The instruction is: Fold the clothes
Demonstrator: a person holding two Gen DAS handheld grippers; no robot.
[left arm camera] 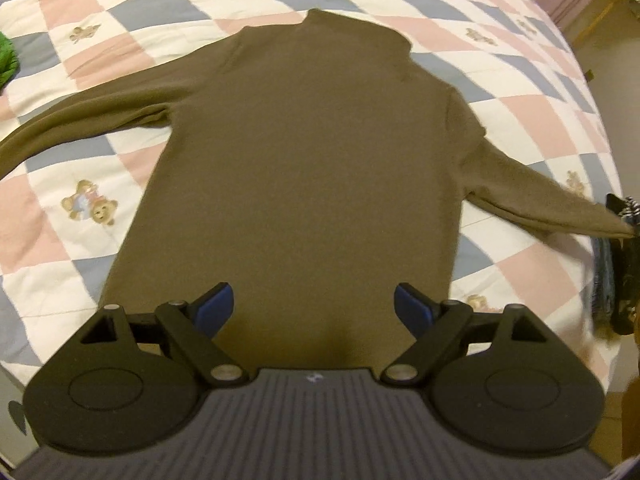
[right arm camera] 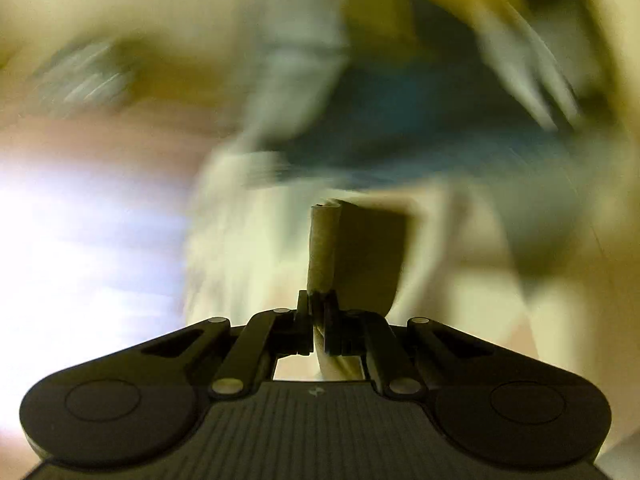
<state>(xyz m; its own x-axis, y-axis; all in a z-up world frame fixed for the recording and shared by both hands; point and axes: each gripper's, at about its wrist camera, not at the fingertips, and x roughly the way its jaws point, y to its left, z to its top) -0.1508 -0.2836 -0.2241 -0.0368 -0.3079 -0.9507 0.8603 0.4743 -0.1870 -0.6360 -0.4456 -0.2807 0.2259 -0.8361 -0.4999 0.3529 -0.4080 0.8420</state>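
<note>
An olive-brown long-sleeved sweater [left arm camera: 312, 152] lies flat on the quilted bed, collar at the far end, hem nearest me. My left gripper [left arm camera: 312, 312] is open above the hem, its blue pads [left arm camera: 218, 310] apart and empty. The sweater's left sleeve stretches to the left edge of the view. Its right sleeve [left arm camera: 560, 200] is stretched out to the right, and my right gripper [left arm camera: 626, 220] holds its cuff at the frame's edge. In the right wrist view my right gripper [right arm camera: 318, 300] is shut on the sleeve cuff [right arm camera: 322, 248], which sticks up between the jaws.
The patchwork quilt [left arm camera: 100, 208] with teddy-bear patches covers the bed. A green item [left arm camera: 6, 60] lies at the far left. The bed's right edge [left arm camera: 600, 128] curves down past the sleeve. The background of the right wrist view is blurred by motion.
</note>
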